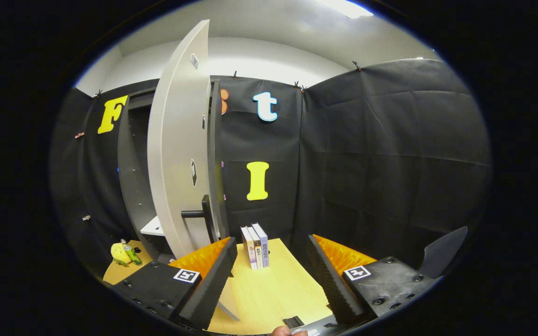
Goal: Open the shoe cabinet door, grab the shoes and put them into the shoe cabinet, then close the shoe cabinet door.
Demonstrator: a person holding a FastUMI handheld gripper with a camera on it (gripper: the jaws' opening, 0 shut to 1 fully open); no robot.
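cabinet (131, 177): 1 | cabinet door (175, 154): 1, swung open | door handle (201, 213): 1 | white shelf (153, 227) inside: 1 | books (255, 246) standing on desk (269, 289): 3 | yellow plush toy (119, 253): 1 | green bottle (132, 254): 1 | gripper (269, 275): 1, jaws apart, gripping nothing | fingers (213, 275): 2

Spines of the books (256, 246) bear print, seemingly too small to read.

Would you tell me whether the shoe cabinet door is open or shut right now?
Open. The shoe cabinet door stands swung out edge-on, baring the cabinet interior behind it. The gripper is open, holding nothing, just short of the door.
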